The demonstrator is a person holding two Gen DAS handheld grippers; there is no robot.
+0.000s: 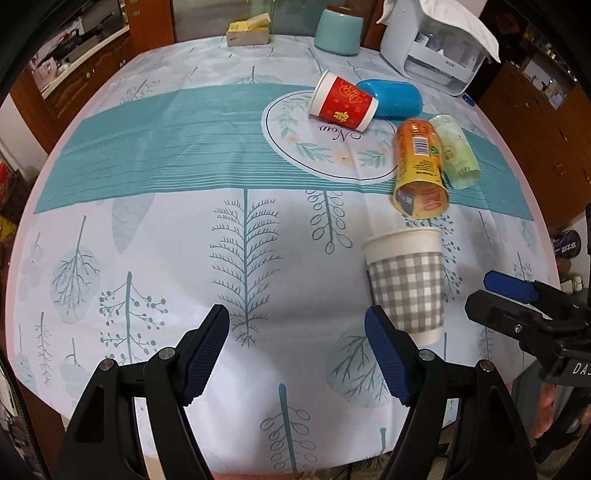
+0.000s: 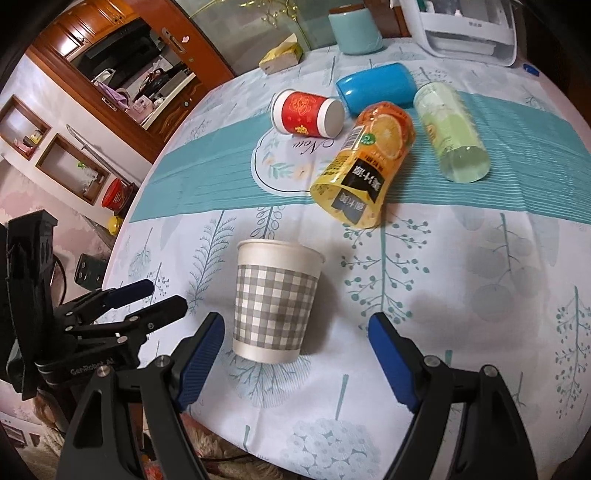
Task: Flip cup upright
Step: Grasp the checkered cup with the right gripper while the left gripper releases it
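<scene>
A white paper cup with a grey check band [image 1: 406, 280] stands upright on the table, rim up; it also shows in the right wrist view [image 2: 275, 301]. My left gripper [image 1: 297, 354] is open and empty, with the cup just beyond its right finger. My right gripper [image 2: 295, 363] is open and empty, its fingers just short of the cup's base; it shows in the left wrist view [image 1: 513, 291] to the right of the cup. A red paper cup [image 1: 343, 101], a blue cup [image 1: 395, 98], an orange cup [image 1: 419, 166] and a pale green cup [image 1: 456, 151] lie on their sides.
The round table has a tree-print cloth [image 1: 184, 229]. At the far edge stand a teal canister [image 1: 338, 31], a tissue box [image 1: 247, 33] and a white appliance [image 1: 436, 51]. The left gripper's body [image 2: 92, 325] sits left of the check cup. Wooden cabinets surround the table.
</scene>
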